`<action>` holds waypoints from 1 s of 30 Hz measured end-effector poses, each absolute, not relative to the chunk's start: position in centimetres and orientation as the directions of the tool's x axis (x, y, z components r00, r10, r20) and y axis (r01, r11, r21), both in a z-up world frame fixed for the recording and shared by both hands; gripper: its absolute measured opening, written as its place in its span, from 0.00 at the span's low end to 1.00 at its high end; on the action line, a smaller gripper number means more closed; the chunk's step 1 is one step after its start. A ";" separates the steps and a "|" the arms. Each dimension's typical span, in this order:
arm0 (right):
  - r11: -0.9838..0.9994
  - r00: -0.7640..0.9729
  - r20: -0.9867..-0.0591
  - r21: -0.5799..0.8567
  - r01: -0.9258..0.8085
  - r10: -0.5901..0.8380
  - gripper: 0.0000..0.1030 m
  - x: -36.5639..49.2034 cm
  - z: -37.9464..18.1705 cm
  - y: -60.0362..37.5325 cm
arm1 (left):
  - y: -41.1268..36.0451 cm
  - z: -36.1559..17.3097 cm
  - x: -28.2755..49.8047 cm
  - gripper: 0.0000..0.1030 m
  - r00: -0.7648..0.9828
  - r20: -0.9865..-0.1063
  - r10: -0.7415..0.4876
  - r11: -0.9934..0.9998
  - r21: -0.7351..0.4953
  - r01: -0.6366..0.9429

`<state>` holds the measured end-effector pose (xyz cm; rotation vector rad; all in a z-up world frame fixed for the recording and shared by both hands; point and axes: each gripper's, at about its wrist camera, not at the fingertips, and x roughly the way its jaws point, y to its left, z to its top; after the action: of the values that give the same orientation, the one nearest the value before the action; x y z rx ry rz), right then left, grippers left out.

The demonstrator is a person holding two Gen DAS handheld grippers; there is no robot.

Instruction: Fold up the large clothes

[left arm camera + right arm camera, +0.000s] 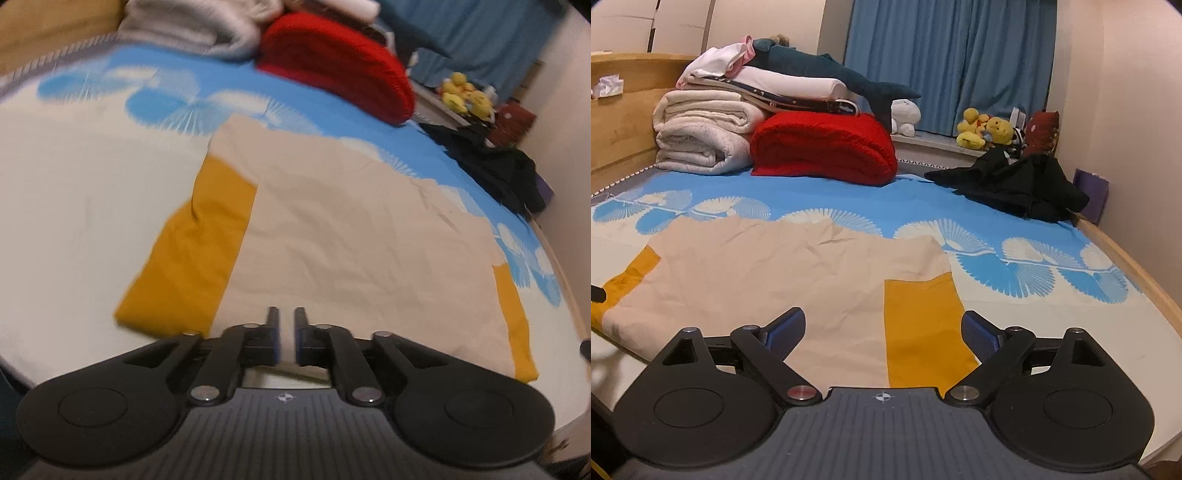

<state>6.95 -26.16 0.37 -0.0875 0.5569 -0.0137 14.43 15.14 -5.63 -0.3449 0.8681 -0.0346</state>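
A beige garment (351, 240) with mustard-yellow sleeves (192, 258) lies spread flat on the bed, its far edge toward the blue band of the sheet. In the left wrist view my left gripper (287, 317) hovers over the garment's near edge. Its fingers stand close together with a narrow gap and nothing between them. In the right wrist view the same garment (775, 266) fills the foreground, one yellow sleeve (923, 325) straight ahead. My right gripper (882, 328) stands wide open above that sleeve and the beige cloth, holding nothing.
The bed sheet (1052, 314) is white with a blue fan pattern. A folded red blanket (823, 147) and white folded blankets (698, 136) are stacked at the headboard. Black clothes (1015, 184) lie at the far right, by plush toys (986, 133) and a blue curtain (942, 55).
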 end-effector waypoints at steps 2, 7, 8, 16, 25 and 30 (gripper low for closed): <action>0.995 0.848 -0.529 -0.094 -0.019 -0.033 0.86 7.2 0.1 -25.7 | 15.4 -6.4 14.5 0.21 0.628 -0.757 -0.182 0.928 -0.342 -0.144; 0.994 0.849 -0.529 -0.101 -0.045 -0.015 0.86 7.7 0.1 -25.2 | 16.7 -8.6 15.0 0.50 0.598 -0.769 -0.225 0.849 -0.456 -0.267; 0.993 0.852 -0.524 -0.105 -0.050 -0.012 0.86 7.7 0.2 -25.0 | 17.2 -9.1 15.0 0.52 0.598 -0.768 -0.230 0.826 -0.479 -0.297; 0.994 0.852 -0.523 -0.093 -0.051 -0.005 0.86 8.1 0.2 -25.2 | 21.0 -12.5 14.4 0.52 0.627 -0.750 -0.212 0.643 -0.590 -0.488; 1.000 0.839 -0.544 -0.009 -0.011 0.004 0.84 8.7 -0.7 -26.3 | 21.1 -13.3 14.9 0.60 0.724 -0.677 -0.134 0.566 -0.651 -0.505; 1.000 0.846 -0.533 0.015 -0.020 0.025 0.84 8.4 -0.7 -26.3 | 21.1 -14.1 15.9 0.61 0.771 -0.630 -0.094 0.527 -0.689 -0.498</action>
<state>8.44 -26.35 -0.72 0.0094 0.5621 0.0235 15.90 21.09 -14.13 -1.0033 0.6717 0.2646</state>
